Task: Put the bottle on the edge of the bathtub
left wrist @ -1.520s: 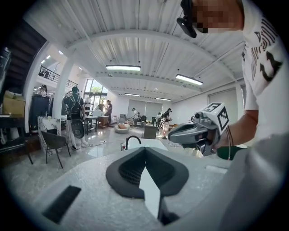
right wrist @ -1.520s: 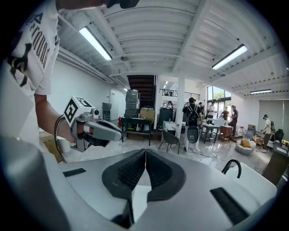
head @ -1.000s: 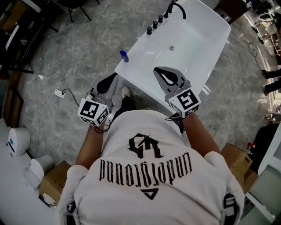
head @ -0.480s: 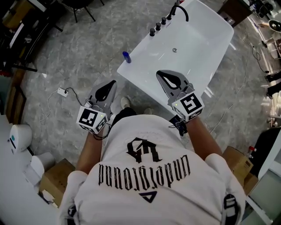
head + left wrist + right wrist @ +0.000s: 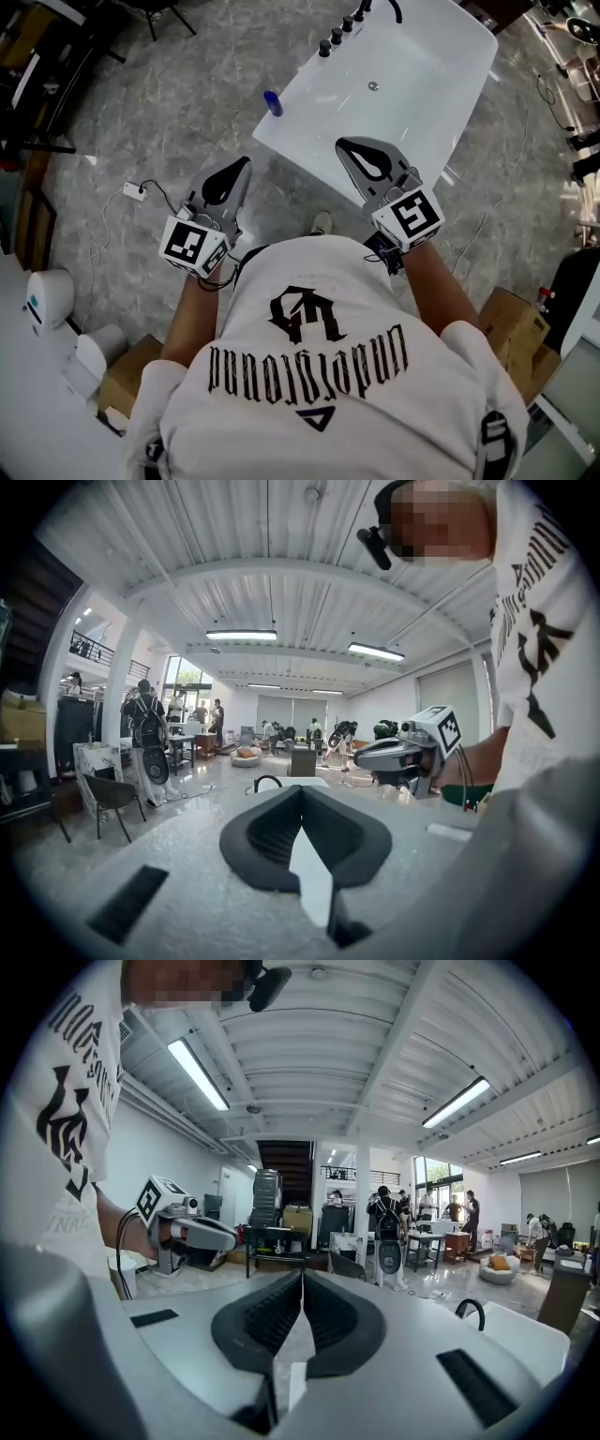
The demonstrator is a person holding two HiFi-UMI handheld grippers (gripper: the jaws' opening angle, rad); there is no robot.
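Note:
A small blue bottle stands on the left rim of the white bathtub, near its nearest corner. My left gripper hangs over the grey floor, below and left of the bottle and well apart from it. It is shut and holds nothing. My right gripper hovers over the tub's near rim, also shut and holding nothing. Each gripper view shows the other gripper beside it, level and pointing forward. The bottle is hidden in both gripper views.
A black faucet and several knobs sit on the tub's far left rim. A white power strip with its cable lies on the floor at the left. Cardboard boxes stand at the right and lower left. People stand in the hall behind.
Both grippers have drawn back from the tub, which now sits higher in the head view. The left gripper has turned to point more towards the tub. The bottle stays on the rim.

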